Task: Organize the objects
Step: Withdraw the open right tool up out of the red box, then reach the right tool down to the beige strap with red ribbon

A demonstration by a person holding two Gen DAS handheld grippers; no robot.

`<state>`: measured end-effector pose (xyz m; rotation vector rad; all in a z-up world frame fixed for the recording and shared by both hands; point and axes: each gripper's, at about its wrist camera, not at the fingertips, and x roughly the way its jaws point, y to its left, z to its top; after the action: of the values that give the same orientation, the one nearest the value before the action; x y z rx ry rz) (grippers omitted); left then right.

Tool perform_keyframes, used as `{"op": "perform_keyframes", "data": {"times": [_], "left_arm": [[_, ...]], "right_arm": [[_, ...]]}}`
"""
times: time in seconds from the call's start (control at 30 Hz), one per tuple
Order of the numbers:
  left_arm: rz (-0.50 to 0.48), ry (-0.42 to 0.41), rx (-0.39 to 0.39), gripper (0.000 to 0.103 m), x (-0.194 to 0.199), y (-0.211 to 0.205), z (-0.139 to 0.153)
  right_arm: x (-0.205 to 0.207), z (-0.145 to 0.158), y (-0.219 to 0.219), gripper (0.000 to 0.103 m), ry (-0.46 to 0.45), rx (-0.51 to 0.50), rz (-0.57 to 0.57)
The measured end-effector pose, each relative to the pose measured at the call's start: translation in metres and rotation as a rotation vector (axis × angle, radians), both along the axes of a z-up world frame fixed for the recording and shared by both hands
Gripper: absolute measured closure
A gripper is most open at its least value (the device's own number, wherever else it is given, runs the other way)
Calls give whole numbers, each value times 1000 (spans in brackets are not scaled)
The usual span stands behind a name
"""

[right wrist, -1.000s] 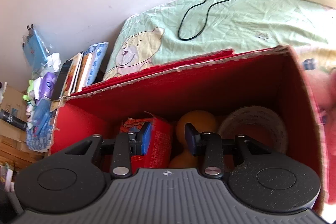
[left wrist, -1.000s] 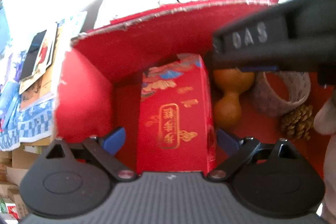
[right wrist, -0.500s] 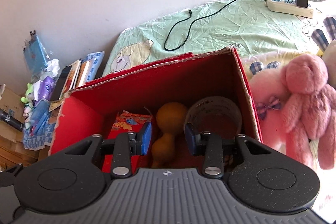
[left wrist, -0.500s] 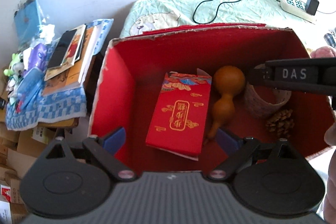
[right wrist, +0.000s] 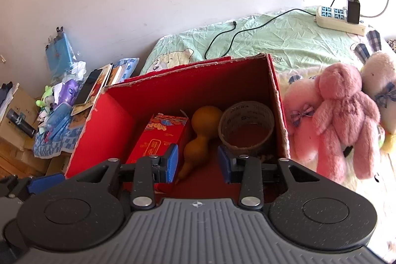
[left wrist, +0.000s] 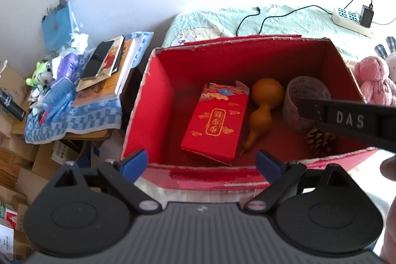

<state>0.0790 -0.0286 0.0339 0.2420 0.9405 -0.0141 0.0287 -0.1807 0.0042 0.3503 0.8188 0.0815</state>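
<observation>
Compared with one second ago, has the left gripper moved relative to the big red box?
Yes. The left gripper has pulled back and up out of the big red box; its open fingers now sit outside the near rim, away from the red packet.

The bed (right wrist: 272, 36) wears a pale green sheet with a bear print. Directly on it — a red box (right wrist: 198, 88), a power strip (right wrist: 339, 21), a black cable (right wrist: 237, 34) and 3 plush toys (right wrist: 344, 115).

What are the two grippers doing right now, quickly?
Left gripper: open, holding nothing.
Right gripper: open, holding nothing, above the red cardboard box.
</observation>
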Motion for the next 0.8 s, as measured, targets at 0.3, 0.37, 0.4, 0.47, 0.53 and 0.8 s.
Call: {"op": "perform_keyframes", "data": {"times": [0.3,0.37,0.4,0.47,0.53,0.8], "left_arm": [[35,-22,-6,9,-37,-1,8],[41,-15,-5,9,-42,-1,4],[45,-12,-4,9,-44,-2,3],[49,-1,-3,8,-48,-2,-2],[51,13,0,8,-50,-4,-9],[64,70,-6,8,-57,-1,-27]], "right_arm": [[-33,7,-6,61,-51,-24,19],[-41,7,-8,58,-62,-20,21],[-44,7,-9,58,-66,-18,23],[-50,7,-10,58,-69,-15,31],[-56,7,-10,58,-73,-20,39],[-69,-9,-10,56,-41,-1,41]]}}
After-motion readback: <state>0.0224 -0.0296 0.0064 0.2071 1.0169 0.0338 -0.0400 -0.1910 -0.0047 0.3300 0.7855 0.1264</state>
